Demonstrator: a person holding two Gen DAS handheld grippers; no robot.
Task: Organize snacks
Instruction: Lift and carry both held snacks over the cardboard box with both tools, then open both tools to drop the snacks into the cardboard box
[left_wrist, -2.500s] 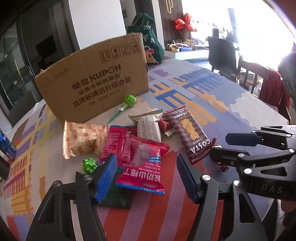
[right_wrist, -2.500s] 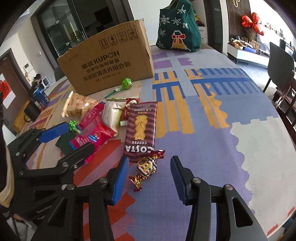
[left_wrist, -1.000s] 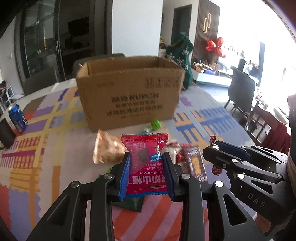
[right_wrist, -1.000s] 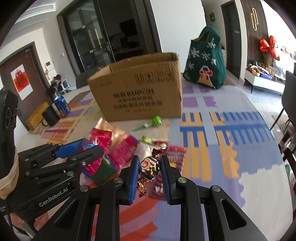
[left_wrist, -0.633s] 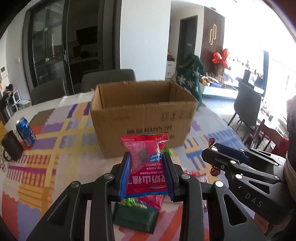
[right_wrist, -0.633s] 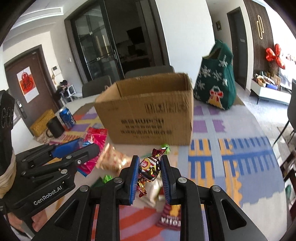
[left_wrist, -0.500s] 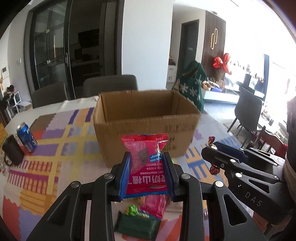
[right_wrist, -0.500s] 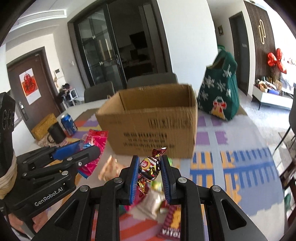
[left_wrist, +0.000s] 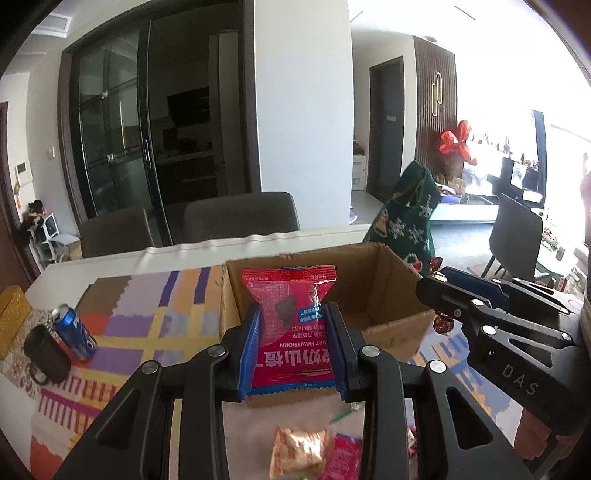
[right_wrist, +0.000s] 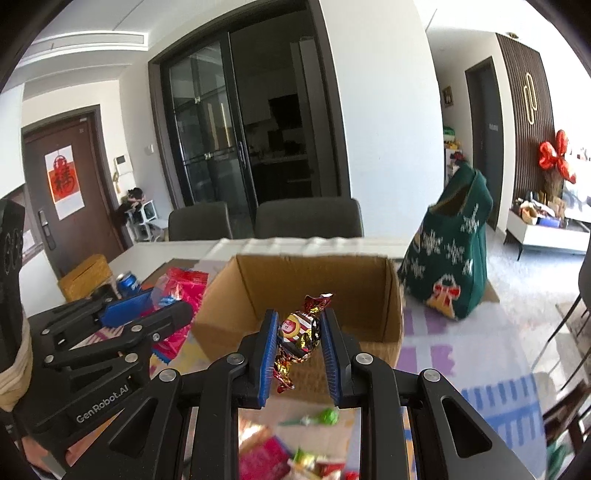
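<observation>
My left gripper (left_wrist: 293, 321) is shut on a red hawthorn snack packet (left_wrist: 291, 332), held upright in front of the open cardboard box (left_wrist: 384, 284). My right gripper (right_wrist: 298, 328) is shut on a foil-wrapped candy (right_wrist: 298, 338) with red and gold twisted ends, raised before the same cardboard box (right_wrist: 369, 295). Each gripper shows in the other's view: the right gripper (left_wrist: 443, 291) at the right, the left gripper (right_wrist: 155, 302) at the left. Loose snacks lie on the table below, among them a beige packet (left_wrist: 301, 452) and a green lollipop (right_wrist: 327, 416).
A blue soda can (left_wrist: 74, 332) and a dark mug (left_wrist: 46, 354) stand at the left on the patterned tablecloth (left_wrist: 140, 332). A green Christmas bag (right_wrist: 450, 266) sits right of the box. Two grey chairs (right_wrist: 306, 218) stand behind the table.
Both grippers have risen with their snacks and come closer to the box. Its open inside now shows, and the loose snacks have sunk to the bottom of both views.
</observation>
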